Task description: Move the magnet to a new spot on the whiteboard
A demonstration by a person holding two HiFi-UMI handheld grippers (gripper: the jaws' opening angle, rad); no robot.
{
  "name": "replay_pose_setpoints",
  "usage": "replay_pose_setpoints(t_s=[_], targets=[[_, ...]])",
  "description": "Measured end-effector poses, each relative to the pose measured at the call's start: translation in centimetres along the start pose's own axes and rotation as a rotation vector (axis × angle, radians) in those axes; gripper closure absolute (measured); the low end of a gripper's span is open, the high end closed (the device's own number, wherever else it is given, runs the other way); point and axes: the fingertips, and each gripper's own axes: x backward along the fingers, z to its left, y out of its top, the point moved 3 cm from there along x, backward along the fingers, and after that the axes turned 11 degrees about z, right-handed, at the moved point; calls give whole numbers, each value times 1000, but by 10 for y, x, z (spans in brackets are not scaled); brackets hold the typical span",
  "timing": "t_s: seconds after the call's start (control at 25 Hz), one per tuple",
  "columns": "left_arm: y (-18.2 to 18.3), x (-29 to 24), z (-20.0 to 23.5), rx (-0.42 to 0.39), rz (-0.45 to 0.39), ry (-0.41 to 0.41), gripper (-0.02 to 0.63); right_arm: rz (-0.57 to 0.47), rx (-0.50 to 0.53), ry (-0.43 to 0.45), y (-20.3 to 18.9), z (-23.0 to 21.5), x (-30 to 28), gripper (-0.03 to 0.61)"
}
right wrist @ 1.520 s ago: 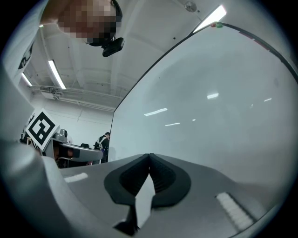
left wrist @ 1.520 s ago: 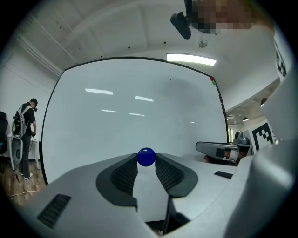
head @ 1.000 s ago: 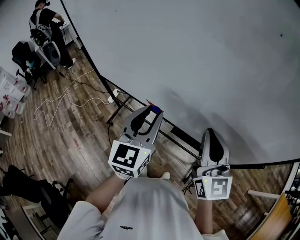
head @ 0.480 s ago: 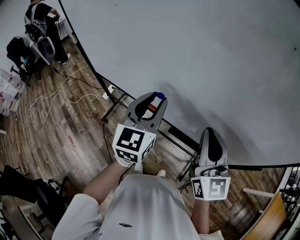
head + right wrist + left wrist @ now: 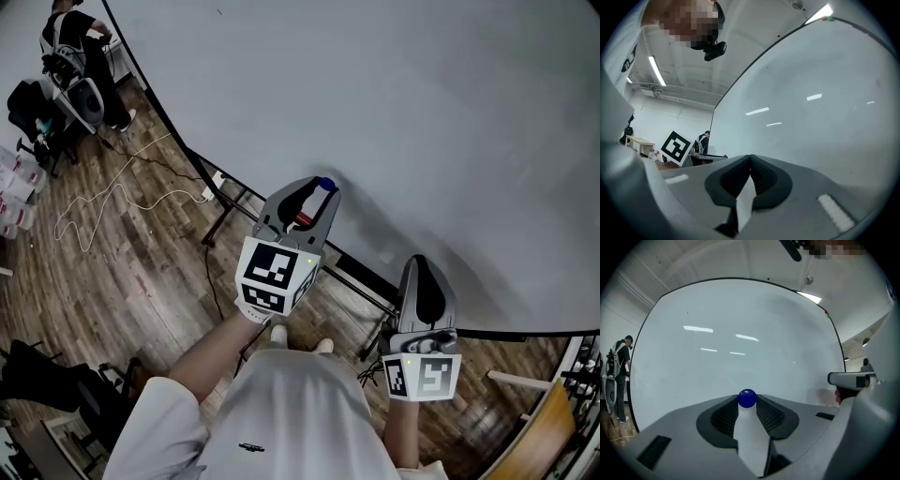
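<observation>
A small round blue magnet (image 5: 747, 398) sits pinched between the tips of my left gripper (image 5: 747, 401), right in front of the big whiteboard (image 5: 740, 338). In the head view the same magnet (image 5: 325, 184) shows at the front of the left gripper (image 5: 319, 192), over the lower part of the whiteboard (image 5: 394, 103). My right gripper (image 5: 424, 274) hangs lower at the right near the board's bottom edge, its jaws together with nothing between them. In its own view the right gripper (image 5: 750, 158) faces the whiteboard (image 5: 825, 93).
The board's black stand (image 5: 234, 202) and a white cable (image 5: 112, 197) lie on the wooden floor (image 5: 141, 272) at the left. A person (image 5: 80, 66) stands by equipment at the far left. My own legs and shirt fill the bottom of the head view.
My left gripper has risen and moved forward along the board with the blue magnet in it. The right gripper has stayed in place.
</observation>
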Motion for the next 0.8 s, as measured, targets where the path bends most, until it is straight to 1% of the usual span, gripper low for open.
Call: replay_pose_setpoints(t_s=[0.24, 0.52, 0.8], targets=[[4, -13, 2, -8, -2, -6, 492, 11, 0, -8, -1, -3, -2, 569], [-1, -35, 2, -30, 34, -6, 492, 17, -5, -15, -6, -10, -5, 569], [1, -42, 4, -9, 27, -13, 489, 21, -13, -23, -6, -16, -6, 569]])
